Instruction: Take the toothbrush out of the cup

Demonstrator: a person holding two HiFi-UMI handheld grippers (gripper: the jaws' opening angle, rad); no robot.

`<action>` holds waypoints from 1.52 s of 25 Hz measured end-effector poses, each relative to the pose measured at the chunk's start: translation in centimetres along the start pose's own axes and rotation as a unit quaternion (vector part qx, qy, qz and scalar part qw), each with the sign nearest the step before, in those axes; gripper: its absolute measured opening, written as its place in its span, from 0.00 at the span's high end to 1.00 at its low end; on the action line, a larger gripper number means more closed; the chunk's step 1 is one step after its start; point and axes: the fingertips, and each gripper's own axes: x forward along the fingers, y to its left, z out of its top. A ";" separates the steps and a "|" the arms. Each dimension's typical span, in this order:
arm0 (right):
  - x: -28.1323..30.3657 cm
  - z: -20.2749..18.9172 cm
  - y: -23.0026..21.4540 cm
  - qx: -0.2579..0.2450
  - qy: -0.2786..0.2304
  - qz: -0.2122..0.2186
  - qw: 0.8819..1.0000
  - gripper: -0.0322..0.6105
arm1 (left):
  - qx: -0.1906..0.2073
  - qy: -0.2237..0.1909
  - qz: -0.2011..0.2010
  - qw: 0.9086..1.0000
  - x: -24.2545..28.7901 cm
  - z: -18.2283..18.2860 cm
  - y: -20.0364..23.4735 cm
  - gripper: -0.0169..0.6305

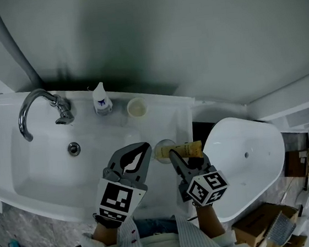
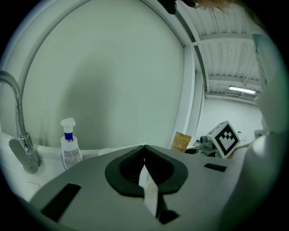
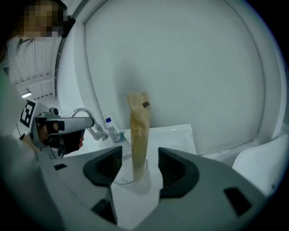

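Note:
A clear cup [image 1: 163,149] stands on the sink's [image 1: 15,163] right ledge. A toothbrush in a tan packet [image 1: 189,149] sticks out of it. In the right gripper view the packet [image 3: 138,126] rises upright from the cup [image 3: 131,180], between my right gripper's [image 3: 140,155] open jaws. A small gap shows on the right side. My right gripper [image 1: 176,159] sits just right of the cup. My left gripper [image 1: 144,149] is shut, its tip just left of the cup. A thin white strip [image 2: 148,189] lies between its jaws [image 2: 144,147]. The packet [image 2: 181,141] shows beyond them.
At the back of the sink are a chrome tap [image 1: 36,106], a white spray bottle [image 1: 101,101] and a small pale cup [image 1: 136,108]. A white rounded fixture [image 1: 246,154] lies to the right, with cardboard boxes [image 1: 260,221] below it.

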 end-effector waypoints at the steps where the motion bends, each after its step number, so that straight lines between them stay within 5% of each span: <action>1: 0.1 -0.1 0.0 -0.003 0.002 -0.001 1.000 0.56 | 0.000 0.002 0.000 1.000 0.0 -0.1 0.1 0.95; 15: 0.1 -0.3 0.3 -0.057 0.007 -0.012 0.998 0.86 | 0.000 0.005 0.003 1.000 0.0 -0.5 0.3 0.95; 38: -0.8 1.3 1.0 -0.072 0.000 -0.025 0.997 0.88 | 0.001 -0.018 -0.009 1.000 -1.0 0.4 0.5 0.95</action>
